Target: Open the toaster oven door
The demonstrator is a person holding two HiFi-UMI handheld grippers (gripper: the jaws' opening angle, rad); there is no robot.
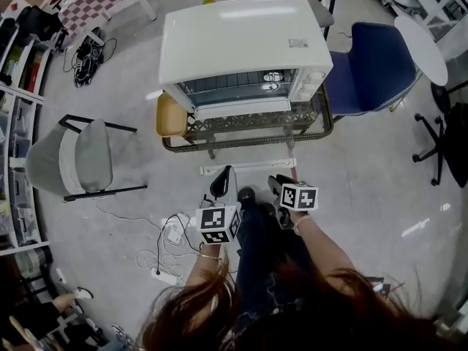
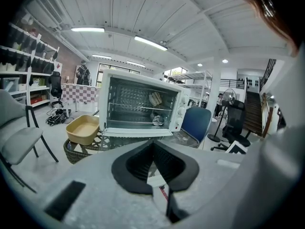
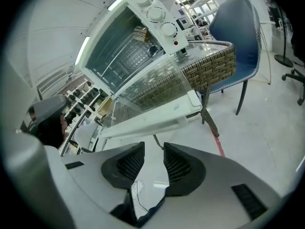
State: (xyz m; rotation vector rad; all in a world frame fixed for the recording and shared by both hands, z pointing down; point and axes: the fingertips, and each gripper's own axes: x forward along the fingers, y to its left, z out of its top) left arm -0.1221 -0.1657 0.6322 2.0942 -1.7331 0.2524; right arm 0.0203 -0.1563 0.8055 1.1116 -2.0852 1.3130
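Toaster oven [image 1: 245,46]: one, white, standing on a low wicker bench [image 1: 248,134] with a glass top. Its door [image 3: 152,94] is already folded down toward the person, with the wire rack inside in plain sight. Three knobs [image 3: 156,14] run down the panel on the oven's right side. One yellow tub [image 1: 170,115] sits on the bench just beside the oven's left side.

Two grippers are held low in front of the bench, well apart from the door, each carrying one marker cube. The left gripper [image 2: 153,144] has its jaws pressed together with nothing between them. The right gripper [image 3: 153,149] has its jaws partly apart with a clear gap; only bare floor shows through it.

Two chairs flank the bench: one grey chair [image 1: 88,156] to the left and one blue chair [image 1: 373,64] to the right.
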